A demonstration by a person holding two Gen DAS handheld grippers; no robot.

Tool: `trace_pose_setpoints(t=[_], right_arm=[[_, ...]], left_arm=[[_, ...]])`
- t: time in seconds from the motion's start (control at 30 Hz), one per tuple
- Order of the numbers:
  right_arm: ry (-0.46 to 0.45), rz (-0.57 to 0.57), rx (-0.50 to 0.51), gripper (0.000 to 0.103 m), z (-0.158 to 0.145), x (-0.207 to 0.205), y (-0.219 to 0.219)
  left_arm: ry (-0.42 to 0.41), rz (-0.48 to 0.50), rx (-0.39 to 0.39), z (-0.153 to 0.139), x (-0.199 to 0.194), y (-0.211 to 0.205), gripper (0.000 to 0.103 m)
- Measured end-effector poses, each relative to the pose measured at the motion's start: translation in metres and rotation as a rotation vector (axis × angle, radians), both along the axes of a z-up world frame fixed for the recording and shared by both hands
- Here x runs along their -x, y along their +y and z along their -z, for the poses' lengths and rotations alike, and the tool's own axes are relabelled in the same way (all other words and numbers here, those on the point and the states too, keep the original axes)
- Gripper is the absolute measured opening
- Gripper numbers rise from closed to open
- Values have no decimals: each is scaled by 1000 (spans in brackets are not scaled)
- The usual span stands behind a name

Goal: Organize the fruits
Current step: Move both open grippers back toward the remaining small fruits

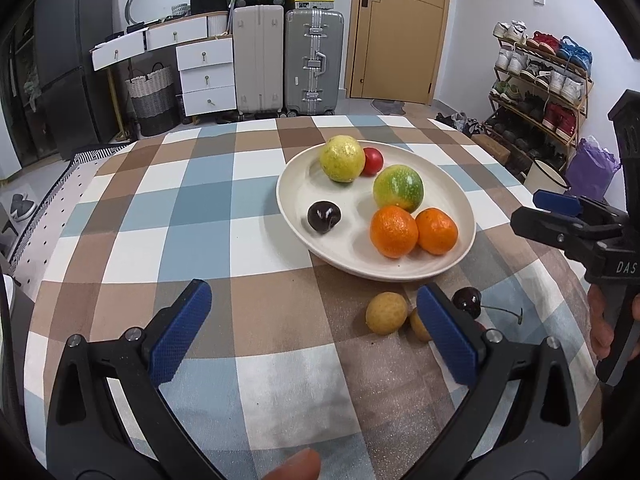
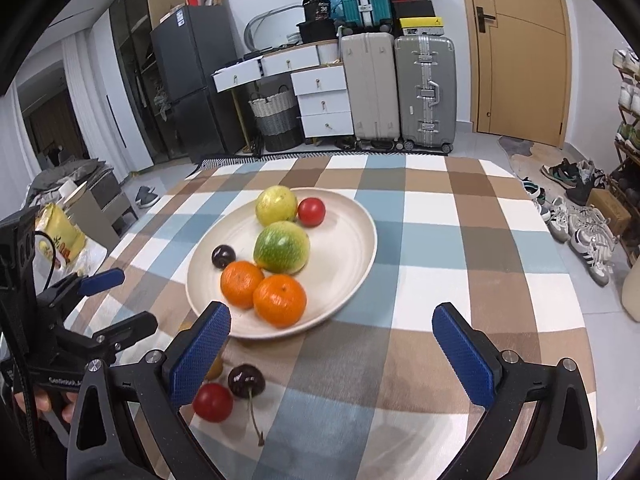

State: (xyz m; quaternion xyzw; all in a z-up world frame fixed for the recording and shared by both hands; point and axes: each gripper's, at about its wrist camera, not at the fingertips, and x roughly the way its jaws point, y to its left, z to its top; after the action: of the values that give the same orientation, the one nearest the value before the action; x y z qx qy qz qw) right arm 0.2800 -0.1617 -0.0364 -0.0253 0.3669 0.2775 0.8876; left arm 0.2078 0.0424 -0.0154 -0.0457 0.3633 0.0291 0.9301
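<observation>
Plate (image 1: 292,216) is loaded with sorted fruit | cherry (image 2: 246,380) is left loose on table, awaiting pickup | left gripper (image 1: 314,336) and right gripper (image 2: 332,354) are held wide, empty.

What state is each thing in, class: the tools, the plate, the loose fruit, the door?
Left tool: open, empty.
Right tool: open, empty.
Plate: holds six fruits.
Stemmed cherry: on the tablecloth, off the plate.
Red fruit: on the tablecloth, beside the cherry.
Door: shut.

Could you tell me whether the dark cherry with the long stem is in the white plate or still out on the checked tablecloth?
Out. The dark stemmed cherry lies on the checked tablecloth, outside the round white plate's rim.
</observation>
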Motion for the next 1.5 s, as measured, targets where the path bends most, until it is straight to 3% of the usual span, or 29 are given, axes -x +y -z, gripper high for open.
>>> trace_pose_setpoints(t=[0.43, 0.57, 1.1, 1.5], right_arm=[[94, -90, 26, 102, 29, 6, 8], [125, -96, -5, 103, 32, 6, 8], [170, -114, 86, 103, 51, 2, 33], [167, 0, 72, 102, 46, -11, 3]], left_arm=[[52, 14, -7, 19, -9, -3, 102], [68, 13, 1, 24, -12, -2, 102], [102, 7, 16, 33, -20, 1, 102], [110, -12, 47, 36, -22, 8, 102]])
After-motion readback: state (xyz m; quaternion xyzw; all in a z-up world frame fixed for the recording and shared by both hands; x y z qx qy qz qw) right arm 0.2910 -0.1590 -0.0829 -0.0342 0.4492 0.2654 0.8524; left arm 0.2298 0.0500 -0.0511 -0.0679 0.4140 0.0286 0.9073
